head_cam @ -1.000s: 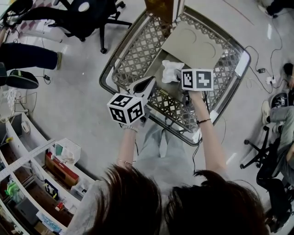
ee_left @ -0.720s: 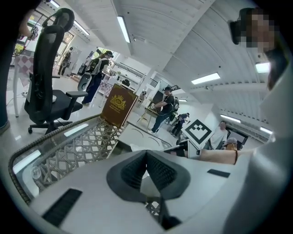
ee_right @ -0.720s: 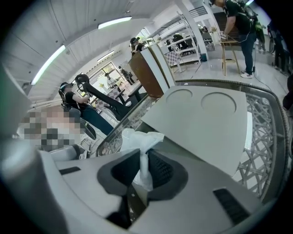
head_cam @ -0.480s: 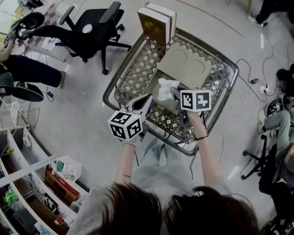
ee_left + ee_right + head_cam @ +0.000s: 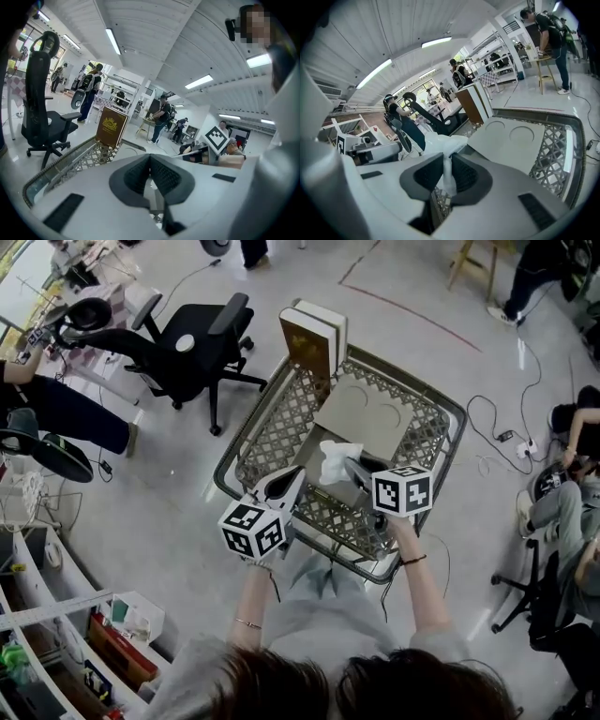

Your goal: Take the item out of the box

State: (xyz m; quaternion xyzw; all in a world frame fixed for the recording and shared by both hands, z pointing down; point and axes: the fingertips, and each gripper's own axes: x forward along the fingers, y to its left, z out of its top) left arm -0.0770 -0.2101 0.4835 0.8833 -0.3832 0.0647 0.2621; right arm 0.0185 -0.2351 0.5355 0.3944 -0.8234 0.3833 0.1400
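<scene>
A crumpled white plastic-wrapped item point(image 5: 337, 460) hangs above the grey cardboard box point(image 5: 366, 413), which lies inside a metal mesh cart point(image 5: 228, 495). My right gripper point(image 5: 350, 469) is shut on the item's edge. In the right gripper view the white wrap point(image 5: 440, 143) runs up between the dark pads point(image 5: 464, 176), with the box's flat grey top point(image 5: 511, 140) beyond. My left gripper point(image 5: 298, 474) hovers just left of the item over the cart's near side. Its pads point(image 5: 161, 176) meet at the tip with nothing between them.
A brown and white boxed set point(image 5: 314, 334) stands at the cart's far corner, seen also as the brown box point(image 5: 111, 126). A black office chair point(image 5: 187, 343) stands left of the cart. Cables point(image 5: 497, 432) lie on the floor to the right. People stand and sit around the room.
Both grippers have risen above the cart. The white item has come up with the right gripper, away from the grey box. The left gripper stays shut and empty.
</scene>
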